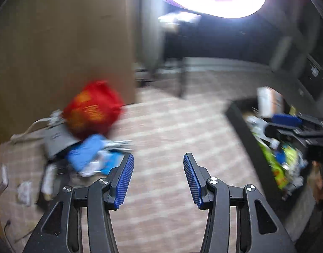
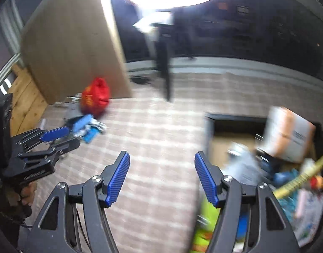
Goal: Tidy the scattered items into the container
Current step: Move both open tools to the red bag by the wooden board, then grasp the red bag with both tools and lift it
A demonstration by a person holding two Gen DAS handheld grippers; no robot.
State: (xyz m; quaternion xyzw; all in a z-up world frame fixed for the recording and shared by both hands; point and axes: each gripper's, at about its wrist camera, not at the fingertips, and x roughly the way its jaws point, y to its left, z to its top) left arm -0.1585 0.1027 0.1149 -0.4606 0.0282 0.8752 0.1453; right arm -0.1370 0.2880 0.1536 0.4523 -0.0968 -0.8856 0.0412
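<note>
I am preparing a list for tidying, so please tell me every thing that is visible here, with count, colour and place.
red bag: one, red with yellow print, on the floor by the brown panel
blue packets: a blurred few, blue and white, in front of the red bag
grey item: one, grey, beside the red bag
container: one, black, on the right, holding mixed items
box: one, white and orange, inside the container
left gripper: one, black with blue pads, open, empty
right gripper: one, same colours, open, empty
</note>
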